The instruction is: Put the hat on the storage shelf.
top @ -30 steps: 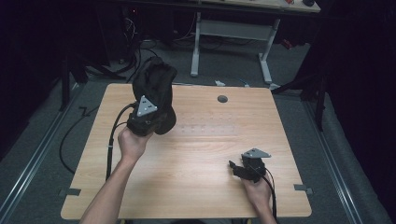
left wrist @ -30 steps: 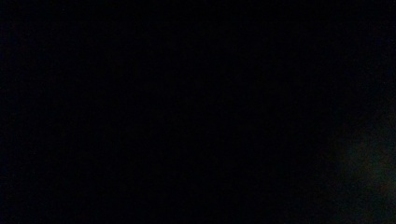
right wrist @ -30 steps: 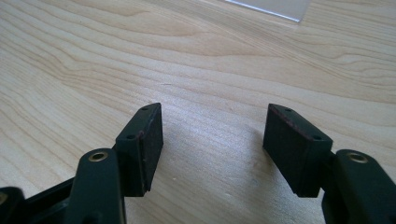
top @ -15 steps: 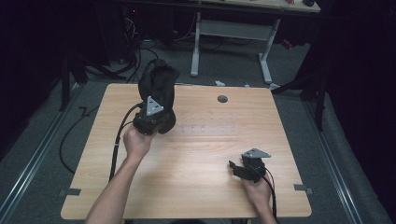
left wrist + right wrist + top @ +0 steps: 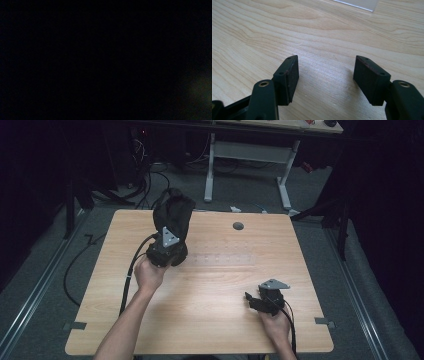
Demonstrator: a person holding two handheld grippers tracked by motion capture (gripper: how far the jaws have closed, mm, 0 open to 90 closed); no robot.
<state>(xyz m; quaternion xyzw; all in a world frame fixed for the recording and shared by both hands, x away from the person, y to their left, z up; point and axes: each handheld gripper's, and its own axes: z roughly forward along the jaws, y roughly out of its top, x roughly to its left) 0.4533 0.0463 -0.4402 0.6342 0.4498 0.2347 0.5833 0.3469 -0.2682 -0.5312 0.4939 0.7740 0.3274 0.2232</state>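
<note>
Near the round grommet hole (image 5: 238,226) at the table's far edge, a little to its left, the left gripper (image 5: 169,251) stands raised over the wooden table (image 5: 215,285) with a black cloth (image 5: 173,211) bunched up over its front end. Compared with the high view a second ago, the hand has drawn toward the person and slightly rightward, nearer the grommet hole's side of the board, and the cloth now rises taller and narrower above the grey plate instead of hanging in a broad lump around it. I read this as the cloth being lifted clear of the wood and carried, so the pick-up looks done and the placing or spreading is still ahead (a judgement, not something the frames settle).

How the left jaws stand I cannot tell: the cloth hides them from above, and the left gripper view is black all over, which fits fabric lying over the lens. That the cloth hangs from the gripper suggests a grip, but the hold itself is hidden.

Well away from the grommet hole, at the near right part of the table, the right gripper (image 5: 259,301) rests low over the wood, where it also sat a second ago. Its own view shows both pads (image 5: 291,75) spread wide apart with bare wood grain between them and nothing held. It seems to be waiting, perhaps to take a corner of the cloth once that comes within reach.
</note>
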